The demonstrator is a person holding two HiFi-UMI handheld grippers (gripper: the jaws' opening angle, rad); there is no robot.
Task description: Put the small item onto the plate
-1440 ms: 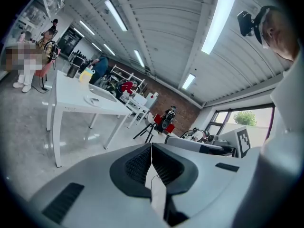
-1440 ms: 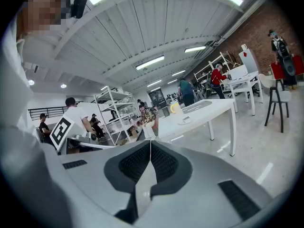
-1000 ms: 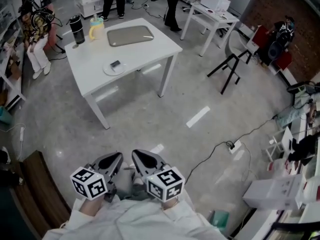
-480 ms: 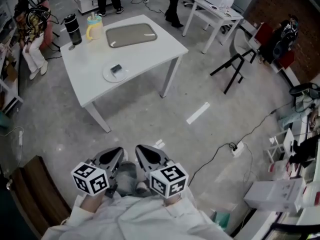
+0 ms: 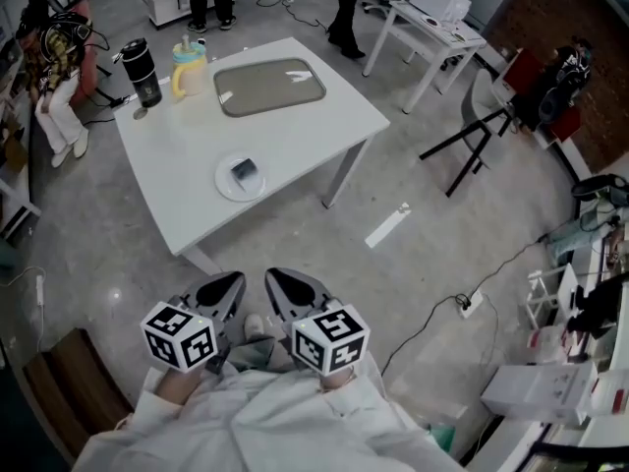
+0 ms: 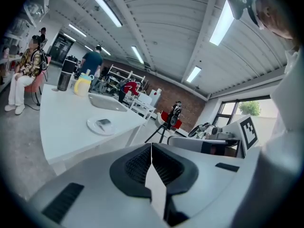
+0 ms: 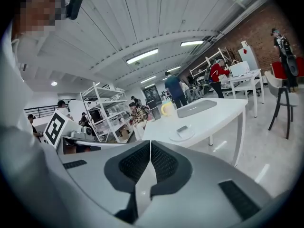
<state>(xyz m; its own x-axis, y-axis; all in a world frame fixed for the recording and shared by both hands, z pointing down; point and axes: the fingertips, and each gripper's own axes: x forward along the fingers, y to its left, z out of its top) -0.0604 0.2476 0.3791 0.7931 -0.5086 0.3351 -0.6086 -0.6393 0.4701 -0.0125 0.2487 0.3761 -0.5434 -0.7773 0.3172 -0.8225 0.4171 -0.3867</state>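
White table [image 5: 172,180], small item [image 5: 244,170] indistinct on plate [image 5: 224,188]

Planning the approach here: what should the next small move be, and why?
Probably step closer to the white table: the left gripper and right gripper are shut, empty and well short of it. A small item already lies on the plate.

Round white plate [image 5: 228,187], flat on the white bench [image 5: 177,155], at about 6 o'clock from the middle of the top, near the front edge. Small item [image 5: 244,170]: flat, dark grey, roughly rectangular, lying on the plate, slightly toward 1 o'clock from its centre, with white rim showing all around.
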